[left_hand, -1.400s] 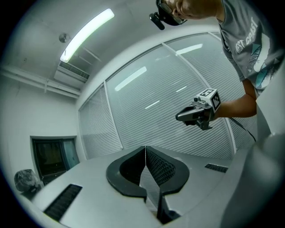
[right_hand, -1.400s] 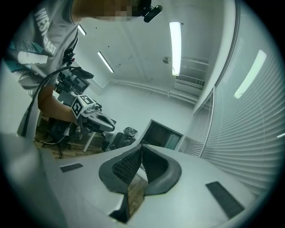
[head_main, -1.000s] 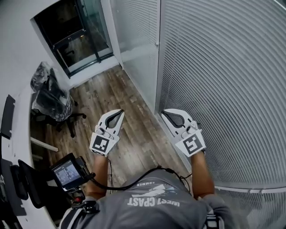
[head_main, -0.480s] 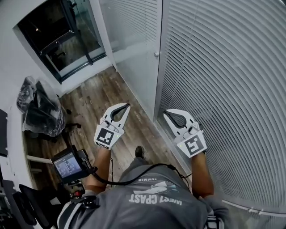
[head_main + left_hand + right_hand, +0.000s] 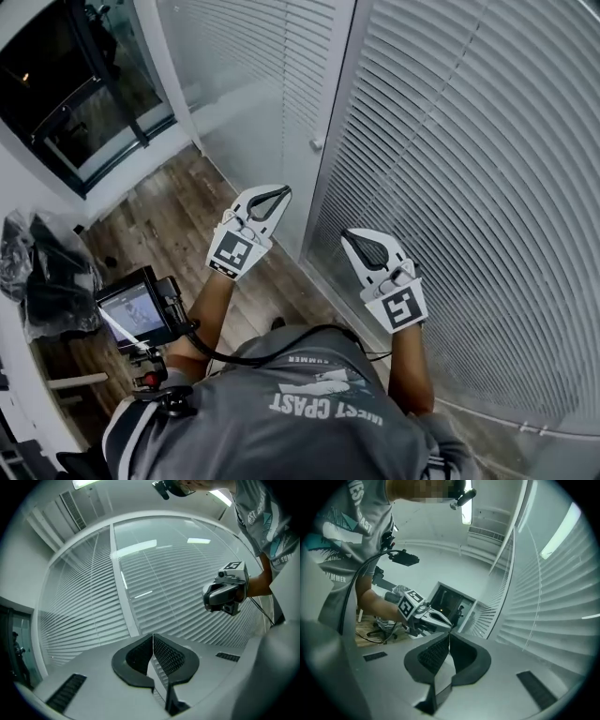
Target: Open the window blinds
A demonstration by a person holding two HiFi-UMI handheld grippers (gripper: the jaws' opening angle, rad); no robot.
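- Where the person's grey shirt (image 5: 309, 412) fills the bottom of the head view, a black cable (image 5: 234, 359) loops across it to a small screen (image 5: 133, 312) on a stand at the person's left, which crowds that side.
- Just ahead, the left gripper (image 5: 283, 190) is held out level. Its jaws are pressed together and nothing is between them. Its own view looks straight at the slats.
- The right gripper (image 5: 345, 234) is likewise closed on nothing. It sits just beside the nearer blind panel without touching it, and its tips point along that panel.
- Between the grippers and the wall, a strip of wooden floor (image 5: 178, 220) runs ahead and to the left, giving open room that way. A chair under plastic wrap (image 5: 42, 272) hems its left edge.
- The blinds (image 5: 469, 150) cover the glass wall on the person's right and ahead. The panels stand upright from the floor, and the long axis of each white slat runs level along the wall. The slats lie close over one another.
- A white upright post (image 5: 330, 112) with a small knob (image 5: 317, 144) on it divides the two panels. In the head view the left gripper's tips lie near this post.
- Farthest off, a dark glazed doorway (image 5: 66, 94) closes the end of the floor.
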